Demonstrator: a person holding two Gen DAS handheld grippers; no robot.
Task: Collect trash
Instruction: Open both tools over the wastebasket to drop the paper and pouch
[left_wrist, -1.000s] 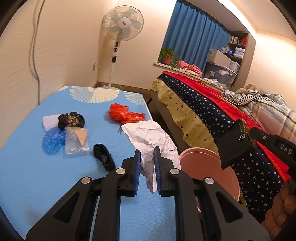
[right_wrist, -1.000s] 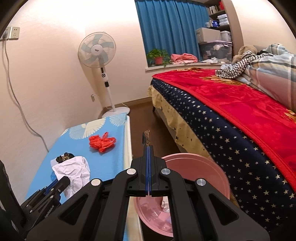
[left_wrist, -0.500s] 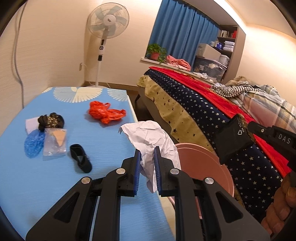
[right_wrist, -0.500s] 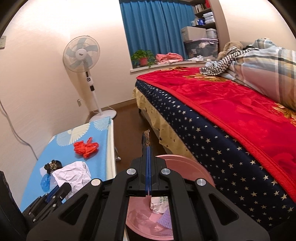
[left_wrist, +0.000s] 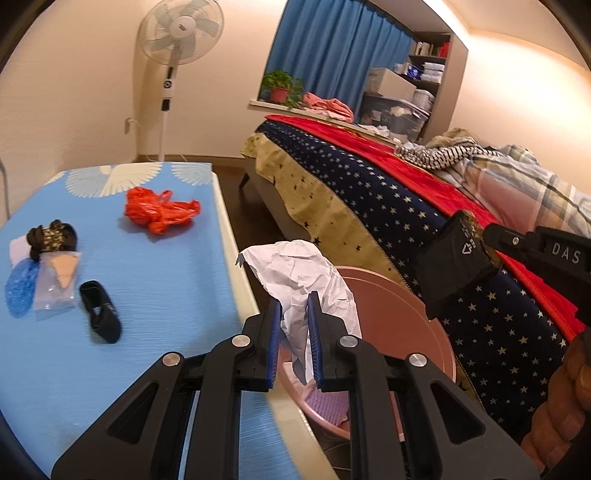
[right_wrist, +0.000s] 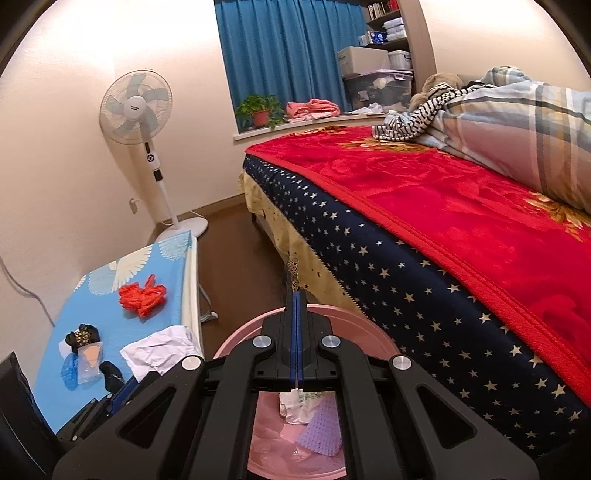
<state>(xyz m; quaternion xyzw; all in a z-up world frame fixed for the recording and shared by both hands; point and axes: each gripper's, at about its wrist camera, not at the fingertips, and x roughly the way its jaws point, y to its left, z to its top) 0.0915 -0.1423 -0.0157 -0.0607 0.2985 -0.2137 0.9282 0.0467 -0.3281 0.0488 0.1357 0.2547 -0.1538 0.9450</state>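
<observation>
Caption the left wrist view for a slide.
Left gripper carries crumpled white paper over the pink bin; other trash stays on the blue table.

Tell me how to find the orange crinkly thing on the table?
Look at the blue table beside the bed. Toward its far end, just before the white fan patterns, lies the orange plastic bag, scrunched up and alone. It is the only bright orange piece; the other bits cluster nearer, by the left edge.

- The left gripper (left_wrist: 294, 314) pointed downward, its jaws clamped on something held between them.
- The right gripper (right_wrist: 296, 306) angled down, jaws pressed fully together.
</observation>
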